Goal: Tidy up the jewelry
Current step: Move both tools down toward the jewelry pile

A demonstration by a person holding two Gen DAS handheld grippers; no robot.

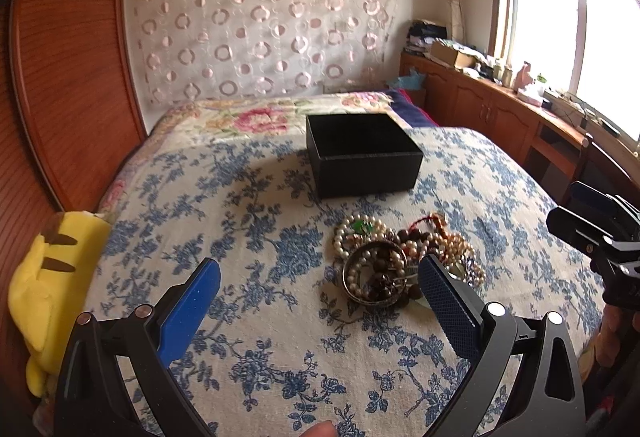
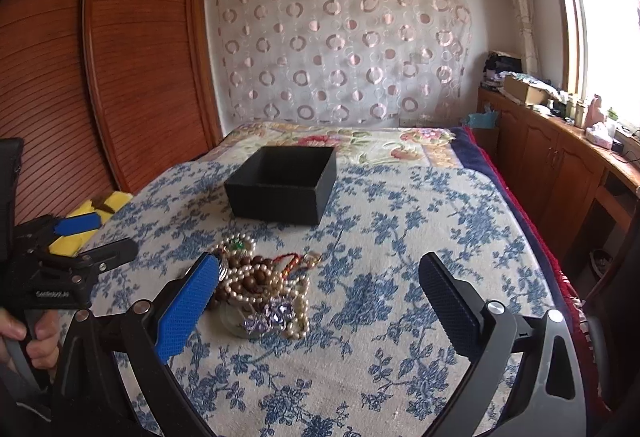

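Jewelry [image 1: 396, 261] lies heaped on the bed [image 1: 248, 221] near an open black box [image 1: 362, 153] (its inside unseen). Both the left gripper [image 1: 320, 277] and right gripper [image 2: 320, 273] hover with fingers spread wide, holding nothing.

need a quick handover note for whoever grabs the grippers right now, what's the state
Left gripper: open, empty, above the bed, jewelry pile just ahead of its right finger.
Right gripper: open, empty, pile beside its left finger.
Jewelry pile: pearl strands, brown beads, a bangle, tangled together on the blue floral bedspread.
Black box: open, behind the pile; no jewelry visible in it.
Done: nothing moved yet, by the look of it.
Left: pick the pieces out and place them in the box.
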